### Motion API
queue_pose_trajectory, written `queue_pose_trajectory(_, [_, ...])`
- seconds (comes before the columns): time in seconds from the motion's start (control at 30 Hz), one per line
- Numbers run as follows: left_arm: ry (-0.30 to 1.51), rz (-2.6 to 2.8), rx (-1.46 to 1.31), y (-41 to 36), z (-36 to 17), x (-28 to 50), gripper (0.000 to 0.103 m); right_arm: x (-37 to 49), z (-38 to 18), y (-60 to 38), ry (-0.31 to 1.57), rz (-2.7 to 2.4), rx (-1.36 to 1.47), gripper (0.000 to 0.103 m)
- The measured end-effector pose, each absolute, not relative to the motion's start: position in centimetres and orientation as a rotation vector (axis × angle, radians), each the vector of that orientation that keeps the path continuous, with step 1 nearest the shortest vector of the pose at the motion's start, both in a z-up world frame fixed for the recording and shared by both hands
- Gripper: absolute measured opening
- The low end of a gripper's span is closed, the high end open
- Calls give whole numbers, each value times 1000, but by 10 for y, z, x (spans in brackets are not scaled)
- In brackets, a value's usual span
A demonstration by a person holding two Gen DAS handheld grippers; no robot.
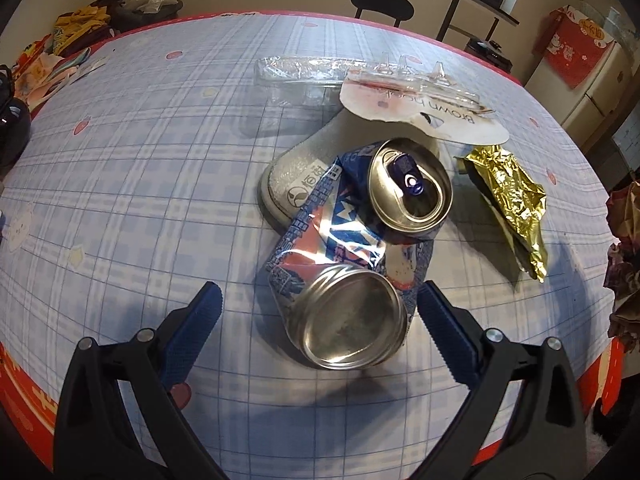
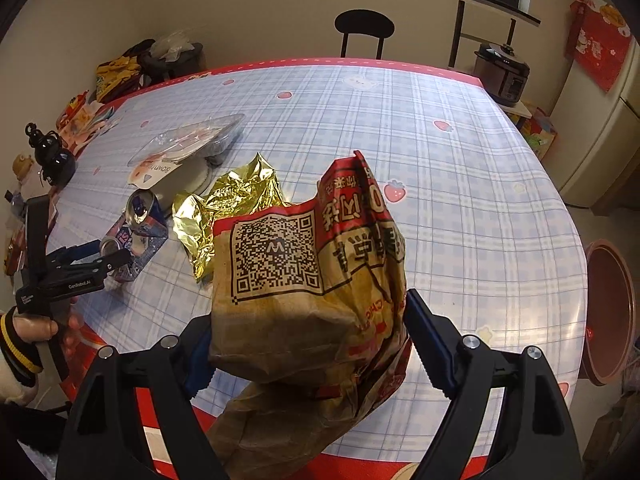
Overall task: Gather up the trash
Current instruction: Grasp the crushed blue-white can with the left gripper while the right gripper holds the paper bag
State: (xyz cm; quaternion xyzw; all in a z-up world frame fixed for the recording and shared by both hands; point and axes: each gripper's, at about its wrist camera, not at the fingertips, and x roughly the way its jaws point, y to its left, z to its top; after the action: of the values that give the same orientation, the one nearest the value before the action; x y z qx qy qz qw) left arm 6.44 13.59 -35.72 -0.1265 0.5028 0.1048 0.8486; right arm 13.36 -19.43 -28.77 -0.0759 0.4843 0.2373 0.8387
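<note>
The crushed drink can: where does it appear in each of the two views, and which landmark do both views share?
Left wrist: the crushed drink can lies at centre, its base between the open left gripper's fingers.
Right wrist: the can lies far left, before that gripper.
Shared landmark: the gold foil wrapper, right of the can.

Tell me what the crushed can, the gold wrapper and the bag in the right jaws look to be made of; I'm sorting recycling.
Crushed can: thin metal, likely aluminium, bare shiny ends, printed glossy body, sharp dents. Gold wrapper: metallic foil or foil-coated paper, mirror-like with fine hard creases. Bag: brown paper, matte, printed red and black, soft folds; any inner lining can't be seen.
</note>
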Motion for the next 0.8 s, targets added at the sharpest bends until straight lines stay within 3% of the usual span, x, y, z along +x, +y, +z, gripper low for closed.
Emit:
queue_pose_trajectory(0.17, [1062,251,-266,141,-363,59,92,134,-288,-194,1025,503,-164,81])
queue_pose_trajectory(0.23, [1050,248,-266,142,-361,56,78,134,-287,-192,1023,509,-167,81])
queue_pose_trajectory(0.27, [1041,235,-274,143,-359,55,61,135,-286,-191,1022,512,-170,81])
queue_pose_trajectory(0.3, [1041,221,-292,145,-357,54,58,135,-286,-190,1020,516,-173,81])
queue_pose_trajectory(0.8, [987,271,-353,162,-330,10,57,137,-262,-157,971,613,-218,81])
